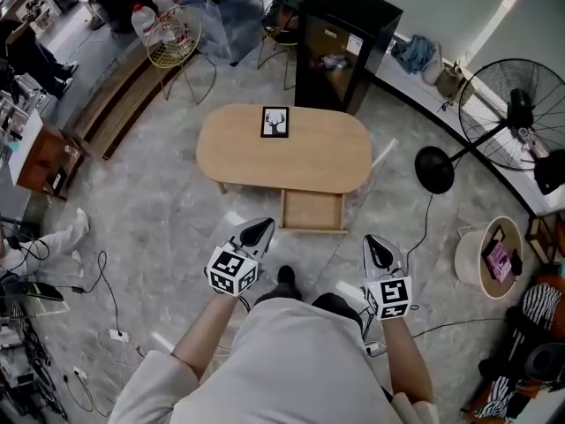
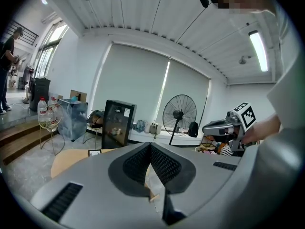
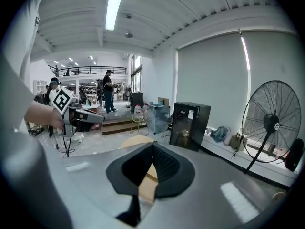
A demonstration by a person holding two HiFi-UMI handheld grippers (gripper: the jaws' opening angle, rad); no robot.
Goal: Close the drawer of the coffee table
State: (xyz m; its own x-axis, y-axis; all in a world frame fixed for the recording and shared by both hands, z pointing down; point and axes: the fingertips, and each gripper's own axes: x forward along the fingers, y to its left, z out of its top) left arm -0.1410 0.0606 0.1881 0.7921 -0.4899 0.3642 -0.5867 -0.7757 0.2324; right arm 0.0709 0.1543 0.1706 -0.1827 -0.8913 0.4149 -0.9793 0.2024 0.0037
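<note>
Ahead of and between the two sets of jaws: drawer (image 1: 312, 210), standing out of coffee table (image 1: 221, 153) toward the person, front edge crosswise to both. Left gripper (image 1: 258, 231) clenched on nothing, near the front's left corner, seemingly nearer. Right gripper (image 1: 378, 251) likewise clenched, empty, farther off the right corner. To close: push straight ahead, into the table.

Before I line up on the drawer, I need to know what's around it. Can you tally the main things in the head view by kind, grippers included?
coffee table: 1
drawer, standing open: 1
picture frame on the tabletop: 1
black cabinet: 1
standing fan: 1
grippers: 2 (left gripper, right gripper, both shut, nothing held)
Total: 7
</note>
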